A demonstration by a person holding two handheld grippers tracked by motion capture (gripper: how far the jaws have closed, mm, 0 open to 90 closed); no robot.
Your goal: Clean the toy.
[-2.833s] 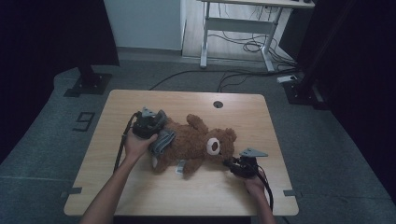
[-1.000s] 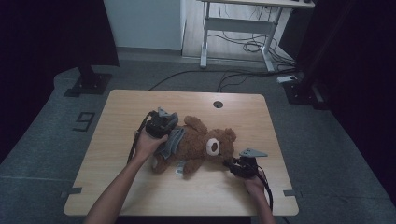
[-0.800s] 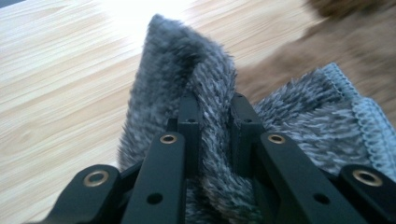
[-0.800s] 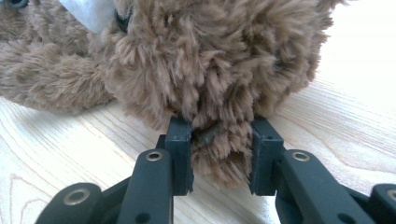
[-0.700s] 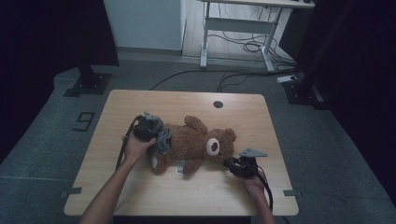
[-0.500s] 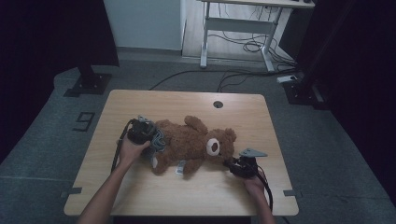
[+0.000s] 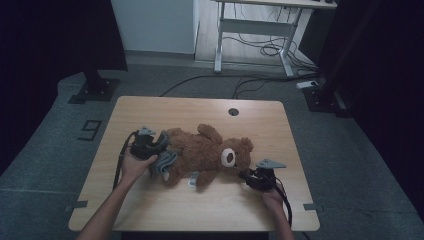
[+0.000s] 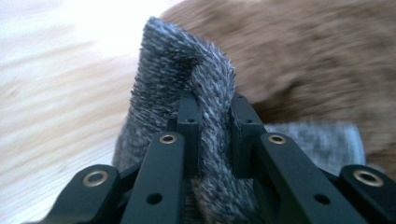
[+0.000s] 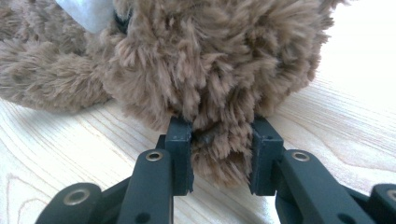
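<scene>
A brown teddy bear lies on its back across the wooden table, head to the right. A grey knitted garment is bunched at its leg end. My left gripper is shut on a fold of that grey knit, which stands up between the jaws, with brown fur just behind. My right gripper sits low beside the bear's head and is shut on a tuft of its ear, jaws flat to the wood.
A white tag sticks out under the bear's belly. A round cable hole sits near the table's far edge. Bare wood lies in front of the bear and at the far left. Cables trail from both grippers toward the front edge.
My left gripper has moved left, from over the bear's lower body to its leg end, drawing the grey knit with it. The right gripper has stayed on the ear.
</scene>
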